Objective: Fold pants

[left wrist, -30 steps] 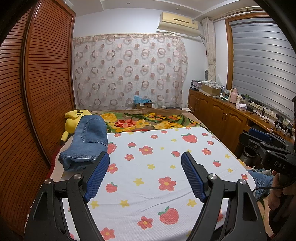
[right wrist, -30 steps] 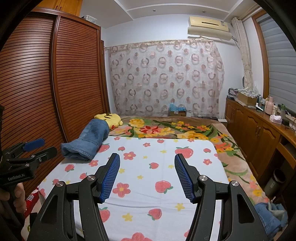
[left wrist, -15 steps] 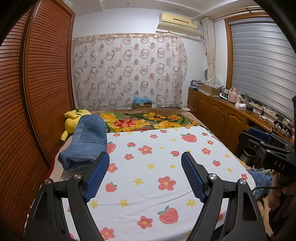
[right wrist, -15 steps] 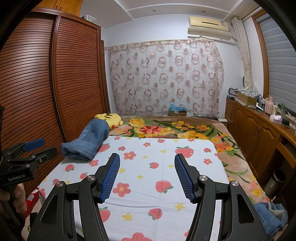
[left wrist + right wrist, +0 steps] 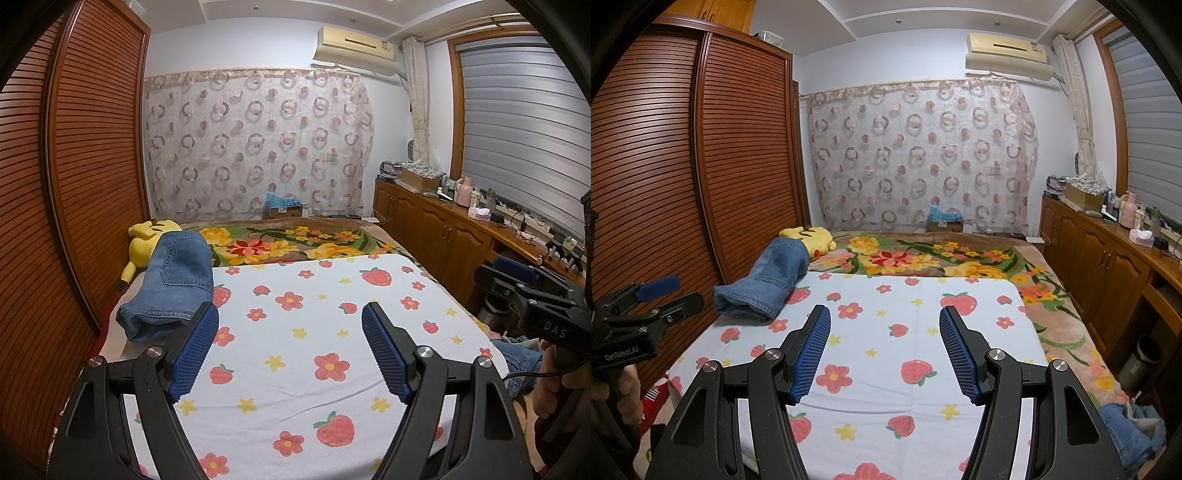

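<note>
A folded pair of blue denim pants (image 5: 171, 288) (image 5: 766, 282) lies at the far left of the bed, on the edge of the white strawberry-and-flower sheet (image 5: 314, 332) (image 5: 905, 332). More crumpled denim (image 5: 517, 360) (image 5: 1134, 428) hangs low beside the bed's right side. My left gripper (image 5: 290, 312) stands open above the sheet with nothing between its blue pads, the folded pants just beyond its left finger. My right gripper (image 5: 884, 314) is open too, empty, over the sheet's middle. Each gripper shows at the edge of the other's view.
A yellow plush toy (image 5: 149, 240) lies behind the folded pants. A floral blanket (image 5: 923, 258) covers the far part of the bed. A slatted wooden wardrobe (image 5: 683, 166) lines the left; a cluttered wooden cabinet (image 5: 443, 229) and a bin (image 5: 1141, 362) stand on the right.
</note>
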Tool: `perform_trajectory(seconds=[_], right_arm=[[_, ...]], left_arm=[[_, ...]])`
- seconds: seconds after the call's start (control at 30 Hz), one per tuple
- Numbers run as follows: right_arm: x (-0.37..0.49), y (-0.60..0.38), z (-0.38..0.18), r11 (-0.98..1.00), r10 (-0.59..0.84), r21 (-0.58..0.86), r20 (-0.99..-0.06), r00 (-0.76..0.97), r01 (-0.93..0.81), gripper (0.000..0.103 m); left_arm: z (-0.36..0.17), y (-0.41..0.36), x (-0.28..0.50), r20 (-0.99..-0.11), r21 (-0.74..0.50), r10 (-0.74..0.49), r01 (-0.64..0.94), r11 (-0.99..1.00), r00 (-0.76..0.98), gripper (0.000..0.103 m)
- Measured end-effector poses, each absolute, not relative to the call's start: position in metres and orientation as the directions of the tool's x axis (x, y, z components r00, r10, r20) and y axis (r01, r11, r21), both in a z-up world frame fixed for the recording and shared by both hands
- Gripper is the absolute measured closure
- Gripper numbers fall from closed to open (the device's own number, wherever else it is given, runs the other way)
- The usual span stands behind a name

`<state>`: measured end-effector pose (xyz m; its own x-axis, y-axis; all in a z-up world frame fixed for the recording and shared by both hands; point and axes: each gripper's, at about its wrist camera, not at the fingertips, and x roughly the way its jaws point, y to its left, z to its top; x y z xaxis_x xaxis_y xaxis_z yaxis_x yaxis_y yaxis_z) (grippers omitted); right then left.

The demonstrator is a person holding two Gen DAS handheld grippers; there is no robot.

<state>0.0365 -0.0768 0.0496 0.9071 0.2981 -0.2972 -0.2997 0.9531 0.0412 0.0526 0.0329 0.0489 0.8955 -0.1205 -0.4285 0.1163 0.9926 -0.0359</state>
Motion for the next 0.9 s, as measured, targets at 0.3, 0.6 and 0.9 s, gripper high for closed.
perform_trajectory(seconds=[0.3,0.6,0.9], right_arm=[[0.036,-0.0773,0.0493,0.953,0.298,0.041,-0.296,0.907,-0.3,0.039],[0.0343,-0.0733,0.049,0.954,0.296,0.04,-0.293,0.909,-0.298,0.039],[0.0341,-0.0725,0.0491,0.954,0.296,0.04,-0.293,0.909,-0.298,0.039]], left_arm=[[0.0483,0.0329,0.0524,-0.428,-0.036,-0.12,0.116,0.993,0.896,0.023],[0.0474,0.0331,0.0524,-0.428,-0.035,-0.119,0.115,0.993,0.896,0.023],[0.0467,0.034,0.0518,-0.427,-0.036,-0.12,0.116,0.993,0.896,0.023]])
